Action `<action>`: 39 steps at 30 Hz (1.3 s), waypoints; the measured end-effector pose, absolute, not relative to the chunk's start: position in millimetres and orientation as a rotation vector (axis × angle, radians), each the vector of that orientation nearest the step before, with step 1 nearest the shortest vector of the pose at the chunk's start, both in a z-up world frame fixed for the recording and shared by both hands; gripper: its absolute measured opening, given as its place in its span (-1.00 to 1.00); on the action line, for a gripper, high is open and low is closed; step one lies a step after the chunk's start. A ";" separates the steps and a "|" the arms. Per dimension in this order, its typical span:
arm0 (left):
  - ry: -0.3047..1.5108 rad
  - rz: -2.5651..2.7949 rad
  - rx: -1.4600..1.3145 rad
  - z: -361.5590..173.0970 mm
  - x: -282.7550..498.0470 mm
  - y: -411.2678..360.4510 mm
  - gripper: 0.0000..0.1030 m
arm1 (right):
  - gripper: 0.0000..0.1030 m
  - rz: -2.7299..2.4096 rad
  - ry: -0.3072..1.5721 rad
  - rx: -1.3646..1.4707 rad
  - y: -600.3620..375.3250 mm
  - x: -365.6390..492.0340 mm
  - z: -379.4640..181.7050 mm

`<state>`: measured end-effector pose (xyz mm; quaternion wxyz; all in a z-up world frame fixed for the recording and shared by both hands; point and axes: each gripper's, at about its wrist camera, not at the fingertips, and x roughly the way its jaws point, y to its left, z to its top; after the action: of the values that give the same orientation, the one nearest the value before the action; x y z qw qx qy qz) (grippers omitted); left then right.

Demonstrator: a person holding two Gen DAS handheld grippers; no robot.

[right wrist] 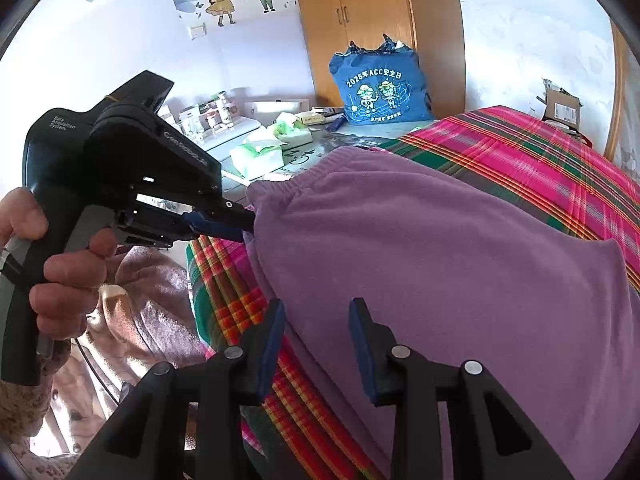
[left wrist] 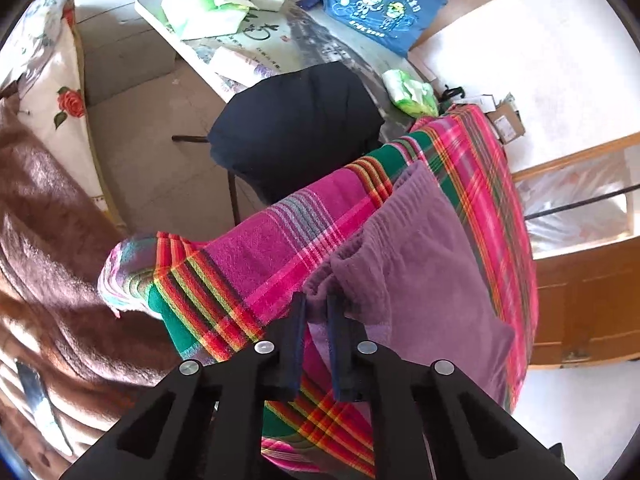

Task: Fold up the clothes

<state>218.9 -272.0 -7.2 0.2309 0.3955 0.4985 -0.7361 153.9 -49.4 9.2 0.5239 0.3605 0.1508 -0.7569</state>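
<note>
- Item under work: a purple garment (right wrist: 440,264), fleece-like, lying spread on a plaid cloth (left wrist: 248,248) that covers the work surface. Its elastic waistband end lies toward the cluttered tabletop (left wrist: 160,12) beyond.
- Left gripper (left wrist: 316,312): fingers nearly closed, pinching a bunched corner of the garment at the waistband. The right wrist view confirms it: the fingers (right wrist: 224,228) bite the fabric edge, with the person's hand (right wrist: 60,276) on the grip.
- Right gripper (right wrist: 316,316): fingers about half open, poised over the garment's near edge. No fabric is visibly pinched between them; not gripping.
- Step in hand, by judgement: securing hold points before the first fold. One corner is taken, the second is not.
- Next move calls for: lowering the right fingers onto the near edge and closing on the garment alone, then lifting both holds together so the fabric carries over evenly.
- Risk: catching the plaid cloth along with the garment.
</note>
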 end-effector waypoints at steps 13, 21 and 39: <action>1.349 -2.058 1.040 -12.7 222.0 -275.9 -0.84 | -0.34 -1.816 0.394 0.856 -54.5 160.1 9.6; 1.559 -2.054 0.927 -18.3 237.3 -284.3 -0.29 | -0.34 -1.815 0.392 0.851 -55.8 161.1 10.0; 1.688 -2.102 0.918 -19.3 230.0 -285.8 0.40 | -0.17 -1.821 0.419 0.827 -61.5 158.6 6.6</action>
<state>230.0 -285.8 -19.3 0.1463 0.3190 0.5863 -0.7301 158.6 -61.5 6.6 0.5218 0.3453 0.1750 -0.7602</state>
